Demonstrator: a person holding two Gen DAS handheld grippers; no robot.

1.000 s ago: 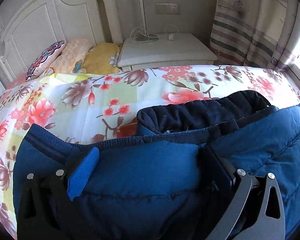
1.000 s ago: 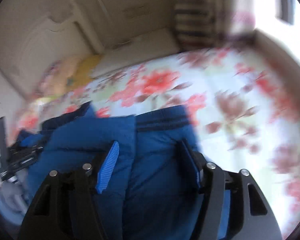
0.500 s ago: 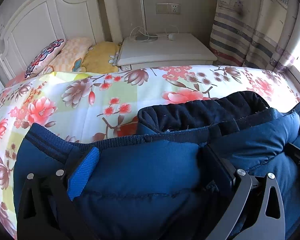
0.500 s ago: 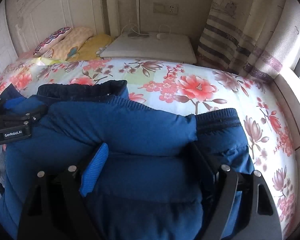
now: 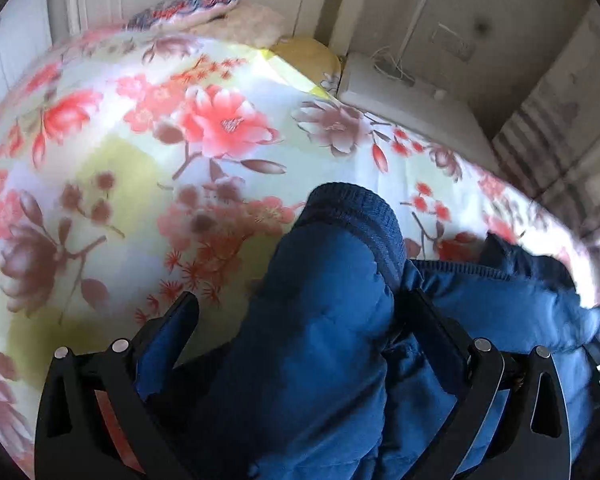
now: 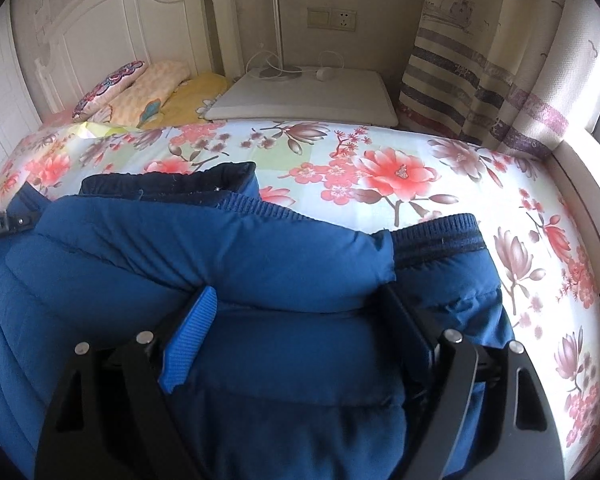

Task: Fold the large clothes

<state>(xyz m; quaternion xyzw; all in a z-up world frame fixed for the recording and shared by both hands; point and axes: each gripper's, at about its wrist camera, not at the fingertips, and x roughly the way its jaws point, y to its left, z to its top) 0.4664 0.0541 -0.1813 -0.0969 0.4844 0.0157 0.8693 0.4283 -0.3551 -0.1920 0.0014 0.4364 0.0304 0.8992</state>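
Well, you have one garment in front of you: a blue padded jacket (image 6: 260, 260), quilted in wide puffy bands, with a darker navy lining at the collar (image 6: 168, 184). It lies on the flowered bedsheet (image 6: 420, 152), near your edge of the bed. One sleeve is folded across the body of the jacket. Ribbed knit trim shows at two places in the right wrist view: along the top edge of that sleeve, and at the hem (image 6: 436, 236) on the right.

Your right gripper (image 6: 296, 292) has just been opening. Its jaws now stand wide apart with the padded body of the jacket between them, and they do not squeeze the fabric.

Your left gripper (image 5: 304, 296) also stands wide, around the other sleeve (image 5: 332, 300), whose ribbed cuff (image 5: 352, 208) points away from you. A strip of sheet shows between one pad and the sleeve, but lower down the fabric covers the fingers, so I cannot tell if it grips.

Behind the jacket you can count three pillows at the white headboard (image 6: 100, 20): one patterned (image 6: 112, 84), one peach (image 6: 156, 88) and one yellow (image 6: 196, 96). Beside them stands one white nightstand (image 6: 312, 96), and next to it hangs one striped curtain (image 6: 480, 80).
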